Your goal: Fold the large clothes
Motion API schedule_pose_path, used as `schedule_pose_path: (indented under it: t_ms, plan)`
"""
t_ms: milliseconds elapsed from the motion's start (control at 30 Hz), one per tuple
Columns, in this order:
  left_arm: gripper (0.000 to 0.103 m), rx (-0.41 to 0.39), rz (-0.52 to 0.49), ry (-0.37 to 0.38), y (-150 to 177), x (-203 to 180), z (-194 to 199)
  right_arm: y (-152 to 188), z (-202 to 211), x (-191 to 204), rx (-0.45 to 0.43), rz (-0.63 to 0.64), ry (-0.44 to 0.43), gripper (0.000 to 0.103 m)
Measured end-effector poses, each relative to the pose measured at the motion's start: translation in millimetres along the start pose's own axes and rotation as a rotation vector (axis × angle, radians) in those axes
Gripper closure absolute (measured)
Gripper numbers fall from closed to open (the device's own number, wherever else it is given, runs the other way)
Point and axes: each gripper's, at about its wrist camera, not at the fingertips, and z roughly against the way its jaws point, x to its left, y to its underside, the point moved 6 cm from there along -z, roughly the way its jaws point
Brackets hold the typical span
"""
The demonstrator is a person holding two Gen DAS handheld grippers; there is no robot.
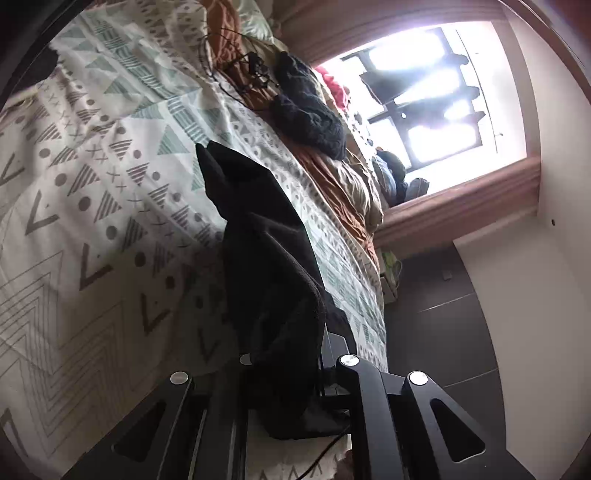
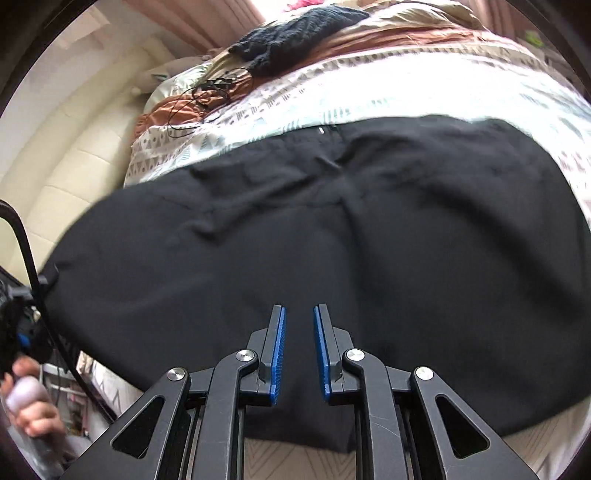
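Black garment point(image 2: 332, 240) is spread out across the patterned bedspread point(image 2: 369, 99), pretty much flat with a few creases; left gripper point(image 1: 291, 369) is clamped onto a bunched corner of it, holding that bit up off the bed; right gripper point(image 2: 299, 347) hangs over the near edge with its blue pads point(image 2: 279, 354) a small gap apart, nothing pinched; dark knit sweater point(image 2: 295, 29) sits further back on the bed.
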Motion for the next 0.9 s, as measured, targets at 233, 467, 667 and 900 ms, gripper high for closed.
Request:
schedule_pose_path:
  t_ms: [233,467,667,900]
  plan:
    - [0.091,0.029,-0.073,0.002,11,-36,-14,44,-34,-17,0.037,-0.048,-0.003,0.086]
    - [0.091,0.066,-0.165,0.033,27,-81,-34,52,-29,-22,0.018,-0.073,-0.056,0.086]
    - [0.091,0.116,-0.25,0.06,45,-124,-56,58,-18,-30,0.016,-0.091,-0.127,0.086]
    - [0.091,0.184,-0.323,0.087,64,-164,-91,49,37,-65,-0.08,-0.13,-0.148,0.086]
